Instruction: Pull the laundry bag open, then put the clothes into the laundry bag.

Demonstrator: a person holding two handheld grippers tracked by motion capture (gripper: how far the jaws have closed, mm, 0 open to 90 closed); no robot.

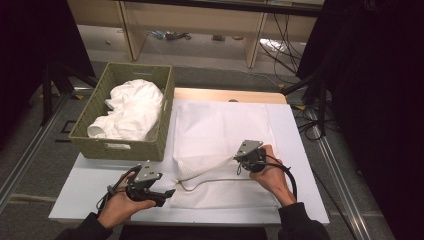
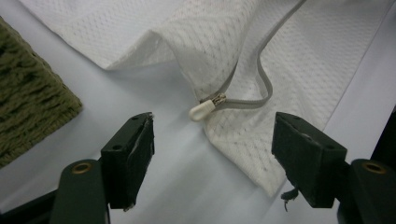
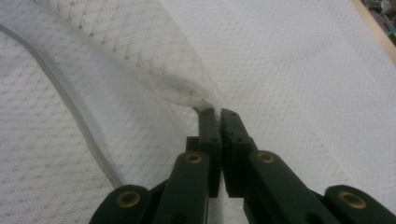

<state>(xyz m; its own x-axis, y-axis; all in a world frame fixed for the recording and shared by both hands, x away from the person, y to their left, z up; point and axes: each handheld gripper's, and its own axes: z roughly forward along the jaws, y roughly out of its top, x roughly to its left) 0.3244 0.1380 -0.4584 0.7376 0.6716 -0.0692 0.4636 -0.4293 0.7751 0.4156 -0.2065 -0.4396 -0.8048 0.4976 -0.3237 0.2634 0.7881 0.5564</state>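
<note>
We hold the right claw [image 3: 218, 113] pinched tight on a fold of the white mesh bag [image 1: 220, 132], which lies spread on the table [image 1: 90, 187] beneath and beyond it. Our left claw [image 2: 212, 140] stands wide, holding nothing; the bag's zipper pull [image 2: 201, 110] lies just ahead between its jaws, untouched. The green basket [image 1: 112, 145] of white laundry sits beyond the left claw.

left gripper [image 2: 212, 140] agape, right gripper [image 3: 219, 114] clamped
</note>
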